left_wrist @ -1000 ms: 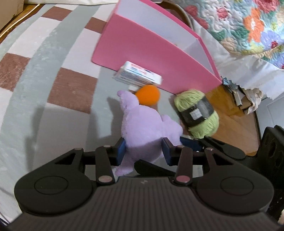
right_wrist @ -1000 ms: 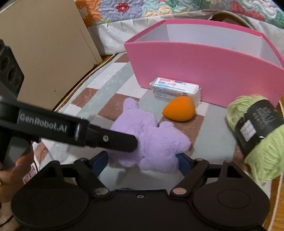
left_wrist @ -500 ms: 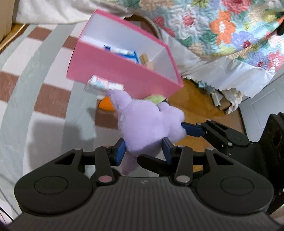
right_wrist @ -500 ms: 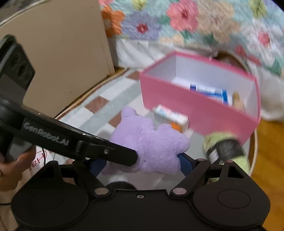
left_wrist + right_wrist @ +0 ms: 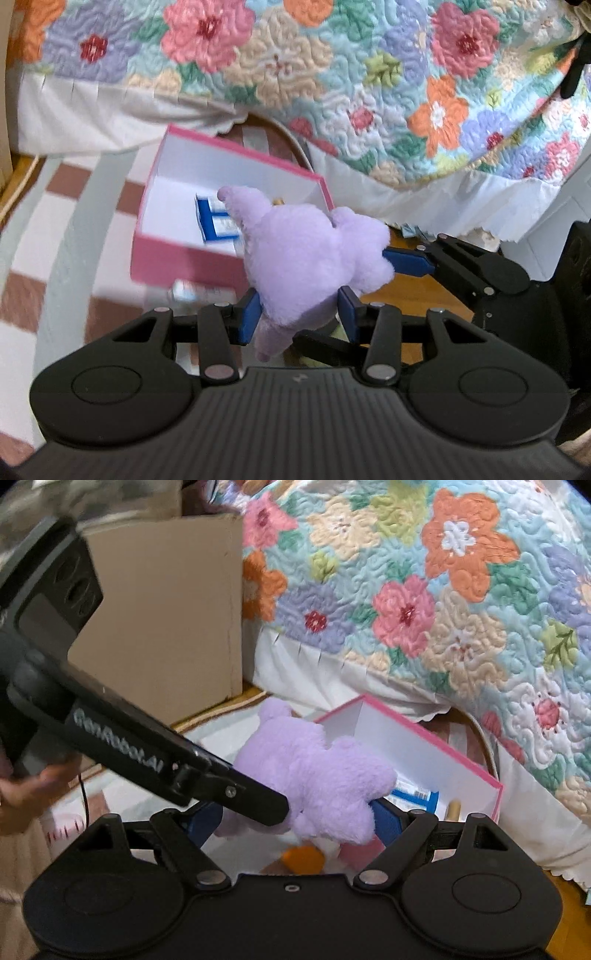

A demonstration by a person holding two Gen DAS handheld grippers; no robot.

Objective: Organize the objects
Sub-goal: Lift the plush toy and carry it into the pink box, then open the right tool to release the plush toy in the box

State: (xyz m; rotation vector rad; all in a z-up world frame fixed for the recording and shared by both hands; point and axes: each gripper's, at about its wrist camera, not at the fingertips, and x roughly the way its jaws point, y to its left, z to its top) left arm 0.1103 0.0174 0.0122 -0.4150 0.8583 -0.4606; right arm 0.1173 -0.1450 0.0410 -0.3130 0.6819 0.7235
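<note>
A purple plush toy [image 5: 306, 254] hangs in the air over the near wall of the pink box [image 5: 177, 266]. My left gripper [image 5: 300, 314] is shut on its lower body, blue pads pressed in on both sides. My right gripper [image 5: 295, 818] grips the same plush toy [image 5: 314, 771] across its width, jaws wide, pads against the fur. In the right wrist view the left gripper's arm [image 5: 147, 753] crosses in front of the toy. The pink box [image 5: 491, 779] holds blue-and-white cartons [image 5: 218, 225]. An orange sponge [image 5: 301, 858] lies on the rug below.
A bed with a floral quilt [image 5: 332, 74] and white skirt stands right behind the box. A cardboard box [image 5: 159, 627] is at the left. A white packet [image 5: 192, 291] lies on the striped rug [image 5: 55, 240]. A person's hand [image 5: 29, 794] holds the left gripper.
Both grippers have risen together, lifting the plush toy off the rug. The pink box's inside now shows from above, and the yarn and sponge have dropped below the toy.
</note>
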